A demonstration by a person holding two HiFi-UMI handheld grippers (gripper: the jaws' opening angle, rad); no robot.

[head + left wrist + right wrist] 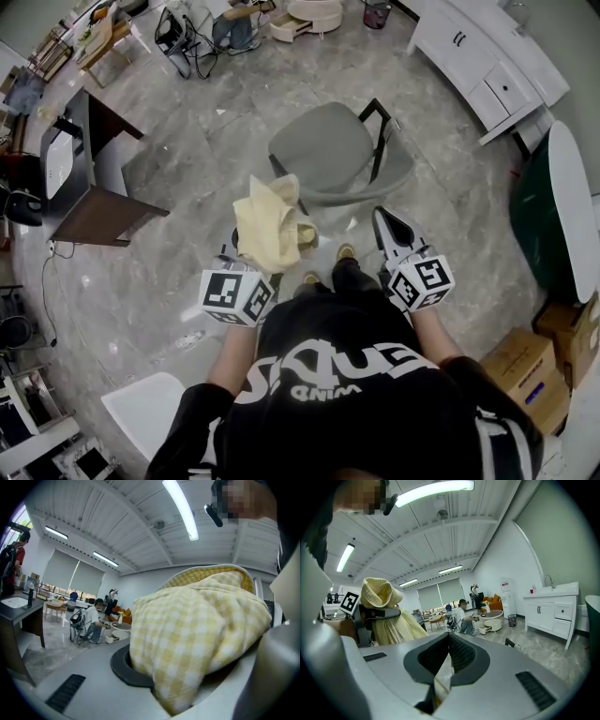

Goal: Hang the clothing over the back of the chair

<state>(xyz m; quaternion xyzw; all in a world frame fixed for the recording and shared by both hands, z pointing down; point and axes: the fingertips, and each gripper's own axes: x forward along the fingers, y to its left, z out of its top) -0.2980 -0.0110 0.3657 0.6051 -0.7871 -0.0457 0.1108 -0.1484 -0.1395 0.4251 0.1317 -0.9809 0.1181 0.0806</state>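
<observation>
A pale yellow checked garment [270, 223] hangs bunched from my left gripper [251, 255], whose jaws are shut on it. In the left gripper view the cloth [197, 620] fills the space between the grey jaws of the left gripper [183, 691]. The grey chair [330, 152] stands just beyond, and its back with black frame bars [379, 141] faces right. My right gripper [386, 223] is to the right of the garment, apart from it. Its tips [449, 637] meet with nothing between them. The right gripper view shows the garment [386, 616] at its left.
A dark desk [89, 178] stands at the left and white cabinets [487, 56] at the top right. Cardboard boxes [530, 370] sit at the lower right, a white stool [150, 408] behind me at the left. People [464, 616] sit far off across the room.
</observation>
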